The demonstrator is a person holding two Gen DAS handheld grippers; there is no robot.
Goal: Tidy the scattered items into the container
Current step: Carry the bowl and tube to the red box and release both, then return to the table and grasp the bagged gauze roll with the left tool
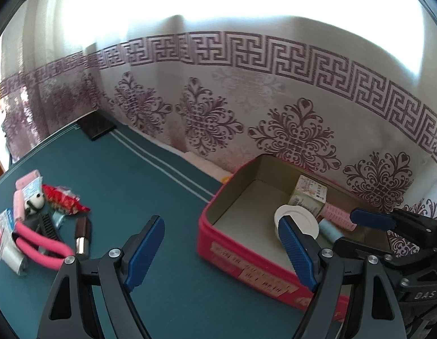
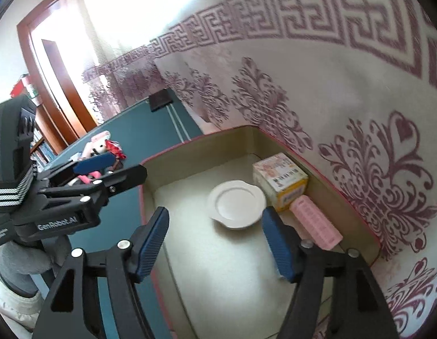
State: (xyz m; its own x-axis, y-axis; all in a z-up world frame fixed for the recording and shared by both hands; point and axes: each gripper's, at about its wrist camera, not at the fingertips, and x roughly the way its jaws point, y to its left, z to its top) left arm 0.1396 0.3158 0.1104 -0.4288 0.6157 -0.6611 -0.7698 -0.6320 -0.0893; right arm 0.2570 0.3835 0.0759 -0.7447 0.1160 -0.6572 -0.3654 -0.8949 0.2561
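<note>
The red tin box (image 1: 246, 262) stands on the teal table (image 1: 139, 175) and holds a white dish (image 1: 296, 217), a small carton (image 1: 308, 195), a pink roller (image 1: 337, 214) and a light blue spool (image 1: 330, 230). My left gripper (image 1: 220, 221) is open and empty, over the table at the box's near left corner. A pile lies to its left: pink pliers (image 1: 40, 243), red packet (image 1: 64, 199), brown tube (image 1: 82, 234), panda toy (image 1: 33, 204). My right gripper (image 2: 215, 214) hangs open and empty over the box (image 2: 150, 180), above the dish (image 2: 236, 203), beside the carton (image 2: 280, 180) and roller (image 2: 314, 223).
A dark flat case (image 1: 97, 125) lies at the table's far edge. A patterned curtain (image 1: 297, 130) hangs right behind the box. In the right wrist view a wooden door frame (image 2: 63, 84) and a bookshelf are at far left, and a grey sleeve (image 2: 29, 262) holds the left gripper.
</note>
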